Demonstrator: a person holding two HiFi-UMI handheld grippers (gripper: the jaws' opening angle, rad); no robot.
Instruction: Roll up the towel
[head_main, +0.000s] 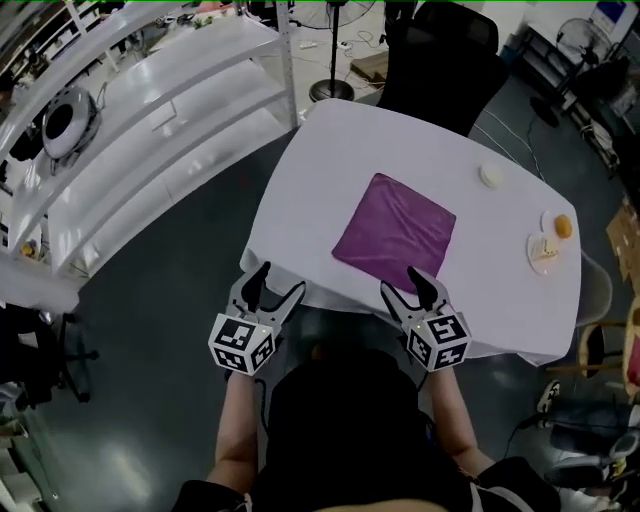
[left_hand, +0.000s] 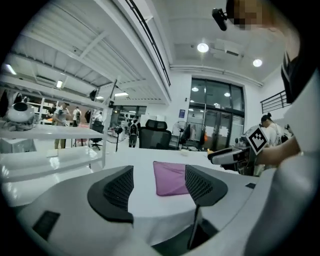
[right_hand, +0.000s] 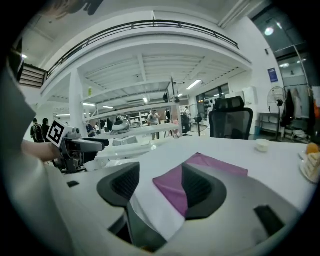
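Note:
A purple towel (head_main: 394, 232) lies flat and unrolled on the white table (head_main: 330, 160), one corner pointing away from me. It also shows as a purple patch in the left gripper view (left_hand: 170, 179) and the right gripper view (right_hand: 172, 187). My left gripper (head_main: 271, 288) hovers open just off the table's near edge, left of the towel. My right gripper (head_main: 412, 285) is open too, its tips over the near edge close to the towel's nearest side. Neither holds anything.
A small white bowl (head_main: 491, 176) and a plate (head_main: 545, 250) with an orange fruit (head_main: 563, 227) sit at the table's right side. A black office chair (head_main: 440, 60) stands beyond the table. White shelving (head_main: 150, 120) runs along the left.

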